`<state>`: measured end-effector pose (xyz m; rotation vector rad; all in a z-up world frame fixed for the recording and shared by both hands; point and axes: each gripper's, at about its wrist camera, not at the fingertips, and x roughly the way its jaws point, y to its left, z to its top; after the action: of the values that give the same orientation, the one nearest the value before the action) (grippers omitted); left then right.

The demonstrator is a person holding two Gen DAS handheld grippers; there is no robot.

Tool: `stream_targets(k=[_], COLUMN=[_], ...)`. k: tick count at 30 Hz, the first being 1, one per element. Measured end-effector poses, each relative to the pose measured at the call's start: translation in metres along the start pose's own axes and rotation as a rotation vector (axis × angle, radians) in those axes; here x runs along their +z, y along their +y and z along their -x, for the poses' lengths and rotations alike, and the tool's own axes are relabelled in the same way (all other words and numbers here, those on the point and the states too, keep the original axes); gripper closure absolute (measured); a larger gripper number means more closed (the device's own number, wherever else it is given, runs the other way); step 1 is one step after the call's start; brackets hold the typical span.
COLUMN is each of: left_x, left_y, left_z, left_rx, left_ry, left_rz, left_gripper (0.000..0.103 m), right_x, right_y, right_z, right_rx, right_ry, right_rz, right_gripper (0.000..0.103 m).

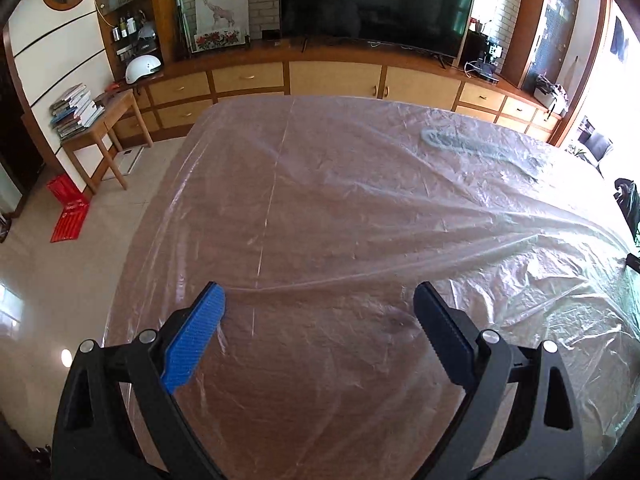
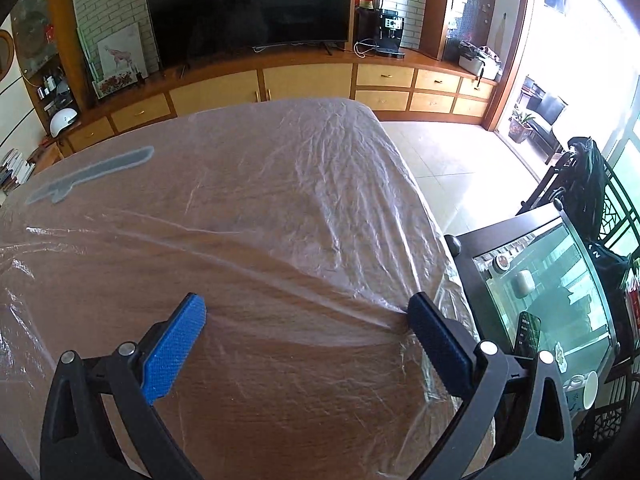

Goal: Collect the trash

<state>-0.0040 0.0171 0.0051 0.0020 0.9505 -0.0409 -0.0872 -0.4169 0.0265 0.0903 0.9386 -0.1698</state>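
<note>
1. above the table [image 1: 168, 216], the left hand-held gripper [image 1: 320, 304] and the right hand-held gripper [image 2: 306, 314] both hang with fingers spread apart, gripping nothing.
2. the task's thing is judged to be the clear plastic sheet [image 1: 360, 184] draped over the whole table, hanging past its edges.
3. risk: thin film may slip or tear if pinched at one ridge.
4. risk: a grey flat piece [image 1: 476, 148] on the table's far part may slide off if the sheet is dragged.
5. risk: dragging toward the glass-topped stand [image 2: 536, 280] beside the table could catch the white mug [image 2: 588, 390].
</note>
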Motion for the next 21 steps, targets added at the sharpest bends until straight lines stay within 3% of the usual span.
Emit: stream_targets(k=[3, 21], left_x=[-0.0017, -0.0001], left_y=[-0.0003, 0.004], left_z=[-0.0035, -0.0051], left_rx=[0.01, 0.01], left_ry=[0.006, 0.007], left_rz=[-0.016, -0.013], left_gripper=[0.002, 0.001], right_x=[0.0, 0.0006], right_y=[-0.0005, -0.0011], right_z=[-0.0001, -0.0015], right_rx=[0.0, 0.0], right_ry=[0.0, 0.0], right_rz=[0.0, 0.0], right_gripper=[0.004, 0.004])
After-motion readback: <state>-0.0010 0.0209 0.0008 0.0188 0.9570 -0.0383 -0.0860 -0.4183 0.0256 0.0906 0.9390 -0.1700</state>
